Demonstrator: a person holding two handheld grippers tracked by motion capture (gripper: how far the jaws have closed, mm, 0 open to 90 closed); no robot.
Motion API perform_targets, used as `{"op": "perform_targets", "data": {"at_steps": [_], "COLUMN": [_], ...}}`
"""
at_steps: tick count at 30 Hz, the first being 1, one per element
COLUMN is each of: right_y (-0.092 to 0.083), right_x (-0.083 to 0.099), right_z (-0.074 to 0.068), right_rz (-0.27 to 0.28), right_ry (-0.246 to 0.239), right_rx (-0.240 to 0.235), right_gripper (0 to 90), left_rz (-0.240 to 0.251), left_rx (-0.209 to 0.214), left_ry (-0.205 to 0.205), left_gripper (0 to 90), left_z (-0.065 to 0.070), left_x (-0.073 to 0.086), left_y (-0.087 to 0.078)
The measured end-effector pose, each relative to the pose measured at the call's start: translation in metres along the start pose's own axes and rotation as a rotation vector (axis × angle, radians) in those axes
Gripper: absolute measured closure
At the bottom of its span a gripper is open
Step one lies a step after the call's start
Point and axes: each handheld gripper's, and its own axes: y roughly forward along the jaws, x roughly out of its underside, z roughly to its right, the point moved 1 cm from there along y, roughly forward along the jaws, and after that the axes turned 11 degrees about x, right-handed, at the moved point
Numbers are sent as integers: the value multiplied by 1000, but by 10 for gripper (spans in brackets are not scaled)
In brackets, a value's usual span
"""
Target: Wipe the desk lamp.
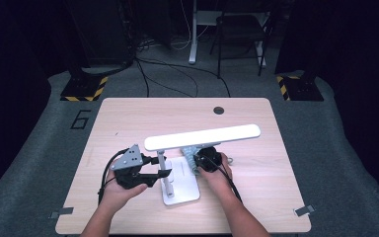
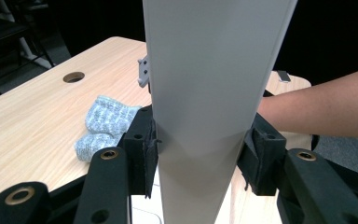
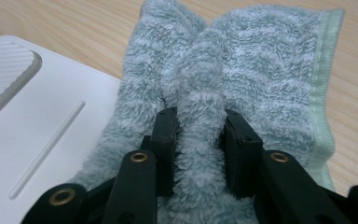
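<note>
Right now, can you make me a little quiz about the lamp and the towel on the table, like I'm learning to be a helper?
1. True or false: the left gripper has its jaws on the lamp.
2. What is pinched between the jaws of the right gripper? A) a cable B) a fold of the towel C) nothing
3. Fill in: part of the towel lies over the edge of the lamp's white ____.

Key: 1 true, the jaws press on both sides of the lamp's flat white arm. 2 B. 3 base.
</note>
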Motion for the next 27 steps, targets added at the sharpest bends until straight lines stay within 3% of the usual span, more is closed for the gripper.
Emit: {"op": "perform_targets", "data": {"at_steps": [4, 11, 18, 21, 27], "right_y": [-1, -10, -32, -44, -68], "right_x": [1, 7, 25, 36, 57], "right_z": [-5, -7, -9, -11, -18], "right_rz": [-4, -12, -33, -30, -21], "right_ry": [-26, -53, -58, -89, -112], "right_rx": [11, -21, -84, -108, -123], "right_gripper": [696, 714, 716, 717, 718], "left_rz": [5, -3, 6, 7, -1], "left_rx": [-6, -13, -23, -25, -27], "left_ry": [1, -4, -7, -9, -13], "left_gripper": [530, 530, 531, 531, 531], "left_z": [0, 1, 2, 3, 3], "left_x": [0, 0, 0, 0, 0], "left_y": [1, 1, 2, 3, 3]}}
